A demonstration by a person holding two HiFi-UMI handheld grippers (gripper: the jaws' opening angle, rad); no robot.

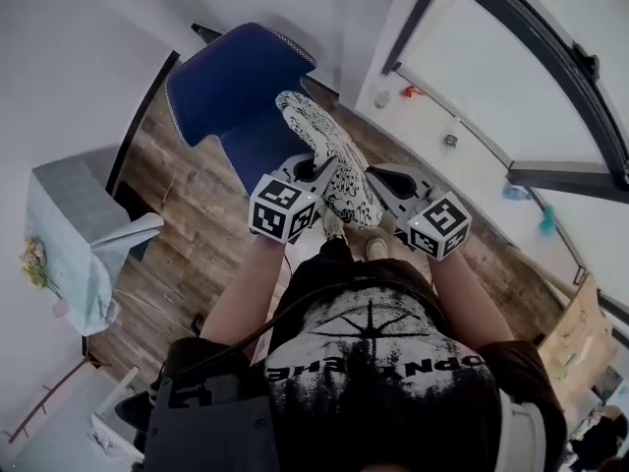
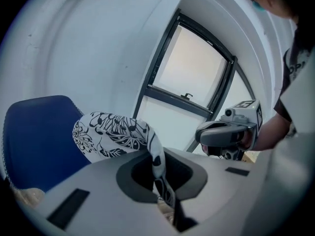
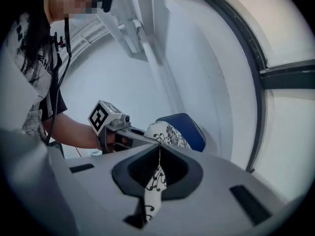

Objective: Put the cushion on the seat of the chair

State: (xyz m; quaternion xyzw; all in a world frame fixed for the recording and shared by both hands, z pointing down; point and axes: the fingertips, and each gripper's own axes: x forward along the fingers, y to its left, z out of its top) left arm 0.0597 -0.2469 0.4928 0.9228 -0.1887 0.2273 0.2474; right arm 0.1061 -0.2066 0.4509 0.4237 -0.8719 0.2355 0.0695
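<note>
2 grippers share the load at this moment. On the left, the left gripper (image 1: 311,171) has its jaws almost fully closed on a thin fold at one edge of the cushion (image 1: 329,155); its own view shows the patterned fabric running down between them. The cushion, white with a black flower pattern, hangs in the air in front of the person. It is over the front part of the blue chair (image 1: 231,82) and, as far as I can tell, not resting on it. On the right, the right gripper (image 1: 378,183) is likewise closed on a fold of the opposite edge, with the fabric squeezed flat between its jaws.

I judge the task about half done: the cushion is lifted and brought to the chair, but it does not yet lie on the seat (image 1: 257,147). What is left is to lower it there, lay it flat and open both grippers.

From left to right, the room has a low grey piece of furniture (image 1: 64,190) with a pale cloth over it. Next is the chair on a brown wooden floor (image 1: 182,200), then a white ledge (image 1: 423,131) with small things I cannot identify. At the right is a large window (image 1: 501,57) with a dark frame.
</note>
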